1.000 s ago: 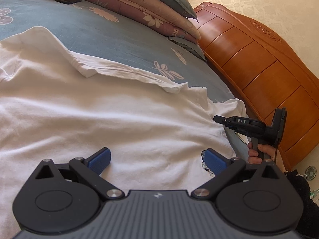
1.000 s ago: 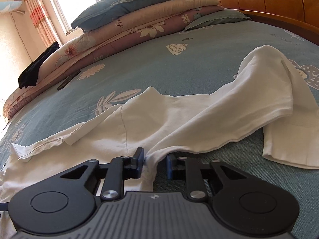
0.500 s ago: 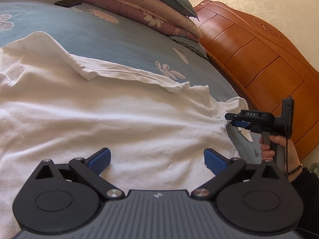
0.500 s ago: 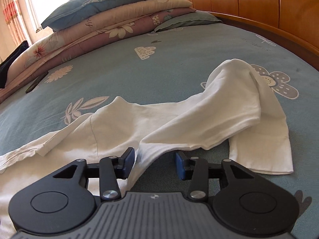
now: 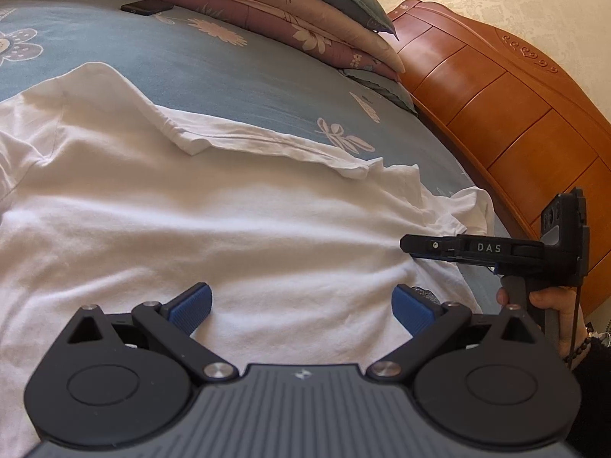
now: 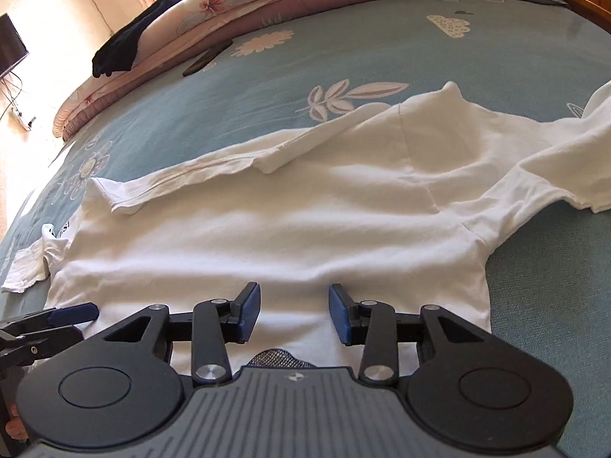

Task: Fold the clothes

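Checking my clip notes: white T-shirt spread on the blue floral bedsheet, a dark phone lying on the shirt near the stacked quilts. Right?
Not quite. The phone lies on the bare bedsheet beside the stacked quilts, well clear of the white T-shirt; the right wrist view shows it. The rest holds.

A blue flowered bedsheet (image 6: 343, 49) covers the bed. Folded quilts (image 6: 267, 4) are stacked along its far edge, a dark phone (image 6: 207, 62) just beside them. A black garment (image 6: 130, 45) lies on the quilts.

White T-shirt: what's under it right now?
The white T-shirt lies spread on the blue floral bedsheet, which shows around its edges. A dark mesh patch peeks out at the near hem. Anything else beneath is covered.
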`<action>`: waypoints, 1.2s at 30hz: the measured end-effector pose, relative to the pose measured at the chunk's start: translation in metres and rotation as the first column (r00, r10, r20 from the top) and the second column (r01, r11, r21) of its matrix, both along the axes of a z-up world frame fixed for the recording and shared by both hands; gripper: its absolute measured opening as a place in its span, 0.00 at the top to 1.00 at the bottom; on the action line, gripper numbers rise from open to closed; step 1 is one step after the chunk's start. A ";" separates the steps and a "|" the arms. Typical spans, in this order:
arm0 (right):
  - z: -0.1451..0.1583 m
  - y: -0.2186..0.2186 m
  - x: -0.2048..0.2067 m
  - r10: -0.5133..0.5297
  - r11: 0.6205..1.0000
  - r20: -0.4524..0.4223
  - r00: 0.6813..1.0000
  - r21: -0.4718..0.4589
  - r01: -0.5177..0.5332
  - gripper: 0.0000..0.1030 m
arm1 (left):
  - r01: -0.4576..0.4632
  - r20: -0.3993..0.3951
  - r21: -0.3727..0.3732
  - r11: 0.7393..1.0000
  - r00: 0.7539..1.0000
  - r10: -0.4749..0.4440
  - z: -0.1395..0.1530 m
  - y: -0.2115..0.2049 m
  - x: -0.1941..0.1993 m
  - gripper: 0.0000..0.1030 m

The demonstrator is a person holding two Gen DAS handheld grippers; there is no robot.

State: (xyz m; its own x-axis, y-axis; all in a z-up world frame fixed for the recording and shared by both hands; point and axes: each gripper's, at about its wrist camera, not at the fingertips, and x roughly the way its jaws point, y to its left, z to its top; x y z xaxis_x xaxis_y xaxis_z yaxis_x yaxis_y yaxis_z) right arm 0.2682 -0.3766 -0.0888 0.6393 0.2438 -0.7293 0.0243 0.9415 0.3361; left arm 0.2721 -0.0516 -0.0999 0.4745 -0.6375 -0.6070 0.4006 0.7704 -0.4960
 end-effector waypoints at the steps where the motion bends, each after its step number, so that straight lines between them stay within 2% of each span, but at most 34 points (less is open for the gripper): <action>1: 0.000 -0.003 0.002 -0.024 1.000 0.034 0.999 -0.008 0.024 0.57 | 0.002 -0.001 0.004 1.000 1.000 -0.002 0.001 0.000 0.000 0.03; 4: -0.006 -0.016 0.012 -0.073 0.997 0.076 0.994 0.002 0.073 0.57 | 0.007 -0.004 0.018 1.000 1.000 -0.007 0.003 -0.002 -0.002 0.03; 6: -0.004 -0.021 0.014 -0.108 0.994 0.072 0.992 0.024 0.107 0.57 | 0.013 -0.007 0.024 1.000 1.000 -0.013 0.008 -0.001 -0.004 0.03; 7: 0.000 -0.021 0.012 -0.126 0.992 0.067 0.990 0.028 0.124 0.54 | 0.016 -0.004 0.021 1.000 1.000 -0.016 0.010 0.000 -0.005 0.03; 8: 0.005 -0.019 0.010 -0.135 0.991 0.064 0.989 0.018 0.135 0.47 | 0.017 -0.001 0.018 1.000 1.000 -0.017 0.013 0.001 -0.006 0.03; 10: 0.015 -0.013 0.004 -0.088 0.996 0.048 0.995 0.039 0.086 0.40 | 0.019 0.003 0.012 1.000 1.000 -0.019 0.018 0.004 -0.007 0.03; 12: 0.021 -0.002 0.001 0.008 0.995 0.027 1.000 0.097 -0.011 0.40 | 0.028 -0.004 0.014 1.000 1.000 -0.028 0.018 0.005 -0.007 0.03; 17: 0.003 0.023 0.008 0.150 0.977 -0.044 0.988 0.157 -0.142 0.39 | 0.048 -0.063 0.034 0.998 0.997 -0.046 0.006 -0.001 -0.001 0.03; 19: -0.006 0.024 0.011 0.112 0.984 -0.007 0.994 0.137 -0.110 0.40 | 0.053 -0.051 0.038 0.998 0.997 -0.051 0.003 -0.004 -0.001 0.01; 22: -0.011 0.020 0.010 0.016 0.994 0.100 0.995 0.101 -0.026 0.40 | 0.054 -0.044 0.032 0.998 0.998 -0.053 0.002 -0.004 -0.001 0.01; 24: -0.009 0.019 0.009 -0.009 0.994 0.109 0.994 0.108 -0.003 0.39 | 0.054 -0.048 0.020 0.998 0.997 -0.053 0.001 -0.002 0.000 0.01; 27: 0.010 0.021 -0.004 -0.007 0.999 0.135 0.991 0.052 0.000 0.33 | 0.052 -0.050 0.003 0.999 0.997 -0.052 0.000 0.000 0.001 0.01; 29: 0.028 0.020 -0.021 -0.011 0.999 0.176 0.984 0.037 0.004 0.22 | 0.052 -0.043 0.010 0.999 0.998 -0.052 0.000 -0.001 0.000 0.01; 30: 0.035 0.018 -0.031 -0.022 0.999 0.188 0.982 0.036 0.016 0.21 | 0.053 -0.039 0.024 0.998 0.998 -0.052 0.001 -0.003 -0.002 0.01; 33: 0.039 0.010 -0.062 -0.085 0.995 0.179 0.980 0.058 0.076 0.20 | 0.057 -0.030 0.079 0.995 0.998 -0.055 0.006 -0.008 -0.007 0.01; 36: 0.015 -0.002 -0.086 -0.155 0.984 0.105 0.982 0.103 0.145 0.20 | 0.059 -0.023 0.147 0.987 0.998 -0.056 0.013 -0.014 -0.013 0.01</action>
